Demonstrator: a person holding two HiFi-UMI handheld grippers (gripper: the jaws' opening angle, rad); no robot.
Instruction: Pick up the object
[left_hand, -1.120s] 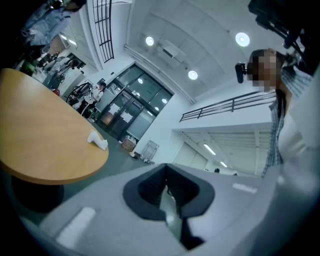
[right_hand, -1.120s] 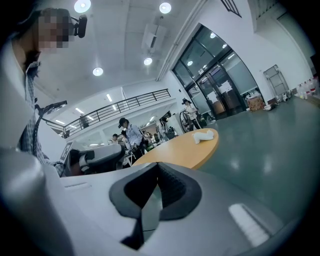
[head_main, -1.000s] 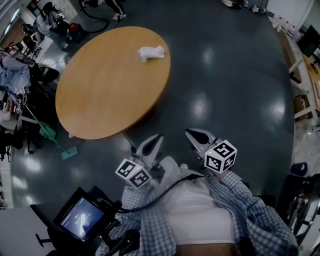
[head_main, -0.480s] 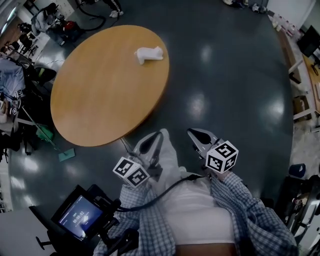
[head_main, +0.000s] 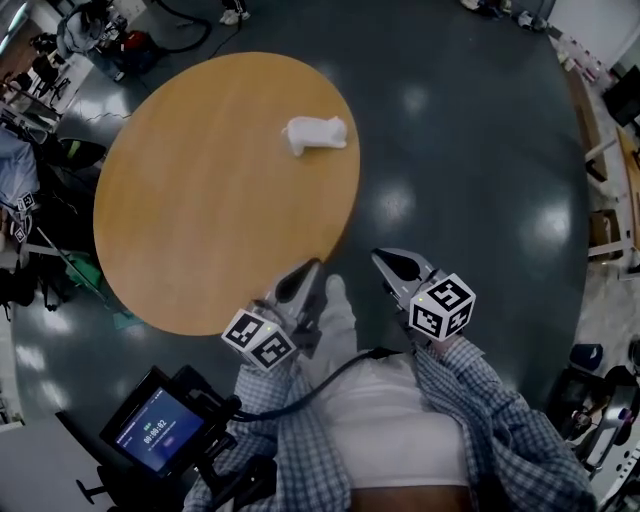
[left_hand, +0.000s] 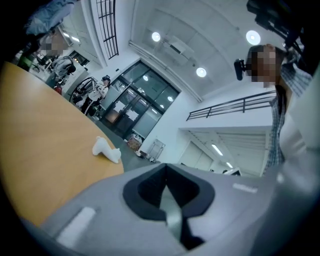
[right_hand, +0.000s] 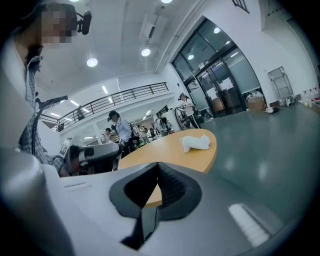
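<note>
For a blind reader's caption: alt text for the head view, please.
A white object lies on a round table, near its right edge. At the near rim, a person holds the left gripper and right gripper, jaws shut, empty.

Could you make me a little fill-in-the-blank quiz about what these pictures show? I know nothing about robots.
1. The white figurine lies on a wooden table whose top is ____ in shape.
2. The number of things lying on that table is ____.
3. The left gripper and the right gripper both have their jaws ____ (open or shut).
4. Neither gripper touches the figurine; each holds ____.

Missing words: round; one; shut; nothing
</note>
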